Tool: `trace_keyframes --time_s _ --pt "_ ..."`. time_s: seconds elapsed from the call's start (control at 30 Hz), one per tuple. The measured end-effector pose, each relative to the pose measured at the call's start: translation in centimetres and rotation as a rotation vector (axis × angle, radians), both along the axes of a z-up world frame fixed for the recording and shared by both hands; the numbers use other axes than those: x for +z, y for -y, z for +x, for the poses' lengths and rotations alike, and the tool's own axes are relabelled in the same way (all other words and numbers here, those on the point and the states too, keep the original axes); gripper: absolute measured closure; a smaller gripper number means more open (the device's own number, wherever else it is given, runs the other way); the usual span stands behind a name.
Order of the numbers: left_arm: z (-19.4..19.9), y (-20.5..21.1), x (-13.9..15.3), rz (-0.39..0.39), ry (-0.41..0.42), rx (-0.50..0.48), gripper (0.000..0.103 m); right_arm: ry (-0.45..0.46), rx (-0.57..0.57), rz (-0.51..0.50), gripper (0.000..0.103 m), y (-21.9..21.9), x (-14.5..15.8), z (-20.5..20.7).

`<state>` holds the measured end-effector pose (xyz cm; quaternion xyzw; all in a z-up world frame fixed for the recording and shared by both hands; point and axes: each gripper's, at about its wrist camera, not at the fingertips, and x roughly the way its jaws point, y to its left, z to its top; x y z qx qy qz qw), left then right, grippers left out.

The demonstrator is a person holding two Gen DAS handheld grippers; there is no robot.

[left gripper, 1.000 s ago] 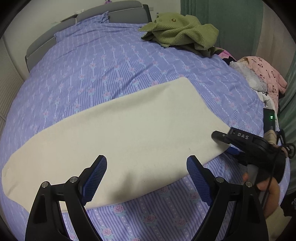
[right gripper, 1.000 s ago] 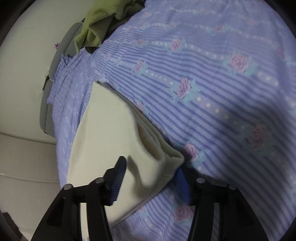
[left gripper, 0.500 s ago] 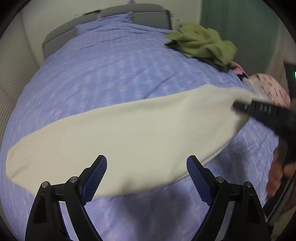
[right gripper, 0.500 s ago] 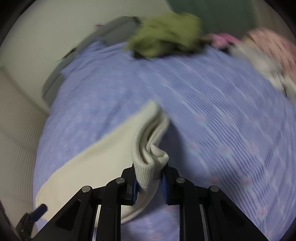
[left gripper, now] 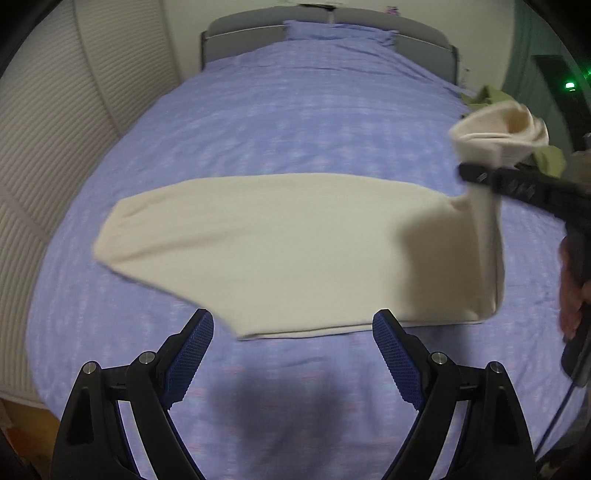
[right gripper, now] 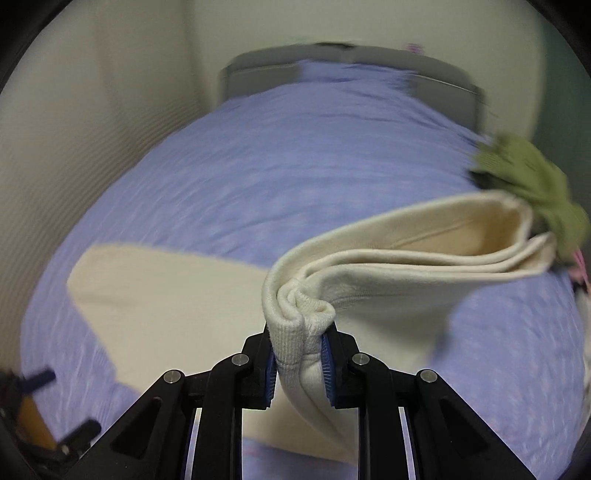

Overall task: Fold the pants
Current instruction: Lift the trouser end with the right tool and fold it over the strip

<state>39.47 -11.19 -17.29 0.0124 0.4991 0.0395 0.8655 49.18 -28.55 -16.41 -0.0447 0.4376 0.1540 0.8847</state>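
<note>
Cream pants [left gripper: 280,243] lie folded lengthwise across the purple bed, leg ends toward the left. My right gripper [right gripper: 300,363] is shut on the ribbed waistband [right gripper: 295,332], which it holds lifted off the bed; the raised end [left gripper: 498,136] curls over the gripper at the right of the left wrist view. My left gripper [left gripper: 291,350] hovers open above the sheet just in front of the pants' near edge, with nothing between its fingers.
The bed's purple striped sheet [left gripper: 295,110] runs back to a grey headboard [left gripper: 332,26]. A green garment [right gripper: 532,177] lies at the right edge, with pink fabric [right gripper: 580,266] beside it. A ribbed white wall [left gripper: 48,122] borders the left side.
My right gripper closed on the waistband and lifted it up off the bed. My left gripper swept sideways along the pants' near edge, staying open.
</note>
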Motion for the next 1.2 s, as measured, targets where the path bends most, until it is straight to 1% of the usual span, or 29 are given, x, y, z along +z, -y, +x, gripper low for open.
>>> trace_keyframes --time_s 0.07,0.13,0.17,0.27,0.3,0.33,0.43,0.53,0.6,0.63,0.67,0.7,0.73,0.8,0.87,0.9,0.97,1.0,1.03,1.1,1.17,1.2 --pt "-0.2 -2.5 -0.4 -0.006 -0.001 0.022 0.015 -0.051 0.081 -0.017 0.081 -4.6 -2.1 0.1" --pt "-0.3 -4.6 -1.0 -0.011 -0.009 0.043 0.015 -0.13 0.149 -0.065 0.081 -8.9 -5.5 0.4" --pt "-0.2 -5.7 -1.4 -0.014 -0.017 0.054 0.015 -0.184 0.178 -0.102 0.081 -11.2 -7.8 0.5" --pt "-0.5 -7.7 -2.2 -0.019 -0.03 0.066 0.015 -0.289 0.181 -0.142 0.081 -14.0 -11.8 0.4" --pt "-0.7 -8.3 -2.4 -0.019 -0.03 0.07 0.015 -0.292 0.173 -0.155 0.081 -14.4 -12.3 0.3" --pt "-0.8 -8.8 -2.6 -0.021 -0.031 0.072 0.015 -0.284 0.162 -0.173 0.081 -14.7 -12.6 0.2" --pt "-0.5 -10.0 -3.2 -0.027 -0.041 0.072 0.015 -0.287 0.144 -0.171 0.081 -14.6 -13.0 -0.1" --pt "0.3 -11.0 -3.5 -0.026 -0.038 0.07 0.015 -0.279 0.141 -0.151 0.08 -14.6 -12.3 -0.4" --pt "1.0 -11.4 -3.5 -0.02 -0.033 0.068 0.015 -0.266 0.161 -0.142 0.079 -14.7 -11.7 -0.8" --pt "1.3 -11.6 -3.6 -0.021 -0.032 0.065 0.015 -0.277 0.176 -0.126 0.077 -15.0 -11.6 -0.8" --pt "1.8 -11.8 -3.6 -0.023 -0.03 0.058 0.014 -0.321 0.211 -0.077 0.076 -14.9 -11.9 -1.1" --pt "2.3 -11.8 -3.7 -0.023 -0.027 0.048 0.012 -0.349 0.227 -0.055 0.068 -15.0 -12.2 -1.4" --pt "2.7 -11.8 -3.7 -0.022 -0.022 0.036 0.012 -0.361 0.243 -0.042 0.062 -15.2 -12.1 -1.7" --pt "3.9 -11.7 -3.5 -0.032 -0.004 -0.003 0.011 -0.375 0.297 -0.003 0.061 -15.1 -11.5 -2.9" --pt "5.3 -11.3 -3.4 -0.059 0.005 -0.052 0.01 -0.36 0.269 0.025 0.061 -13.8 -10.2 -4.1" --pt "6.1 -10.9 -3.5 -0.079 0.011 -0.087 0.01 -0.336 0.234 0.042 0.061 -12.6 -9.2 -4.4" --pt "7.7 -9.9 -3.9 -0.114 0.011 -0.146 0.01 -0.279 0.121 0.026 0.05 -10.2 -7.9 -4.2" --pt "8.7 -9.3 -4.4 -0.146 0.005 -0.173 0.01 -0.246 0.045 0.0 0.04 -8.6 -7.4 -3.8" --pt "9.7 -8.7 -4.9 -0.186 -0.007 -0.197 0.01 -0.213 -0.027 -0.023 0.037 -6.9 -7.0 -3.3" --pt "11.7 -7.5 -6.1 -0.267 -0.03 -0.232 0.01 -0.183 -0.117 -0.038 0.037 -4.3 -7.0 -1.7" --pt "14.1 -6.2 -7.7 -0.346 -0.071 -0.252 0.01 -0.206 -0.189 -0.028 0.037 -1.8 -7.8 0.1" --pt "14.9 -5.7 -8.4 -0.373 -0.086 -0.252 0.01 -0.21 -0.21 -0.015 0.037 -1.3 -8.0 1.0"
